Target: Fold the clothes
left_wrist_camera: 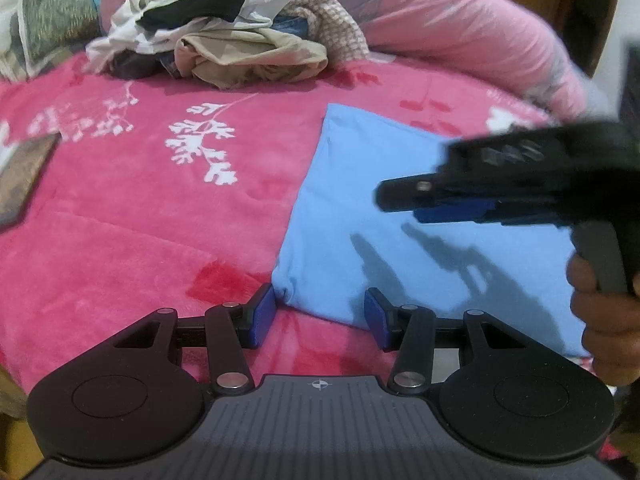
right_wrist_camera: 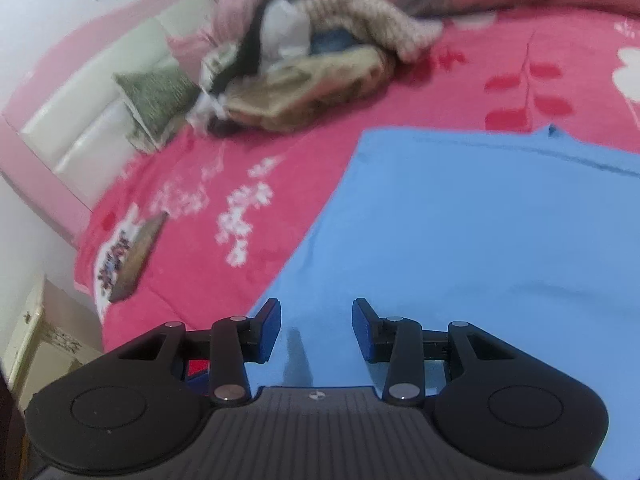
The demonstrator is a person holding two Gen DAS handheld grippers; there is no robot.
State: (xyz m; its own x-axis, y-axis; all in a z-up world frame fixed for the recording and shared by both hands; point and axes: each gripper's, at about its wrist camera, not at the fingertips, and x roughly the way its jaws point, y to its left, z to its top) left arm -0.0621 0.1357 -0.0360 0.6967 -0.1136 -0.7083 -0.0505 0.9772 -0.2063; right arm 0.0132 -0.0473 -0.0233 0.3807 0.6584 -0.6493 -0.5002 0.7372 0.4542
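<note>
On pink floral blanket: left gripper, half-open, empty, straddling blue garment near corner; cloth running toward 1 o'clock; right gripper hovering half-open, empty.

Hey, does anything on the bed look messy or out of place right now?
Yes: a heap of unfolded clothes lies crumpled at the far side of the pink blanket, near the pillows. The blue garment lies flat and smooth by comparison.

bedroom, pink bed (padded headboard)
</note>
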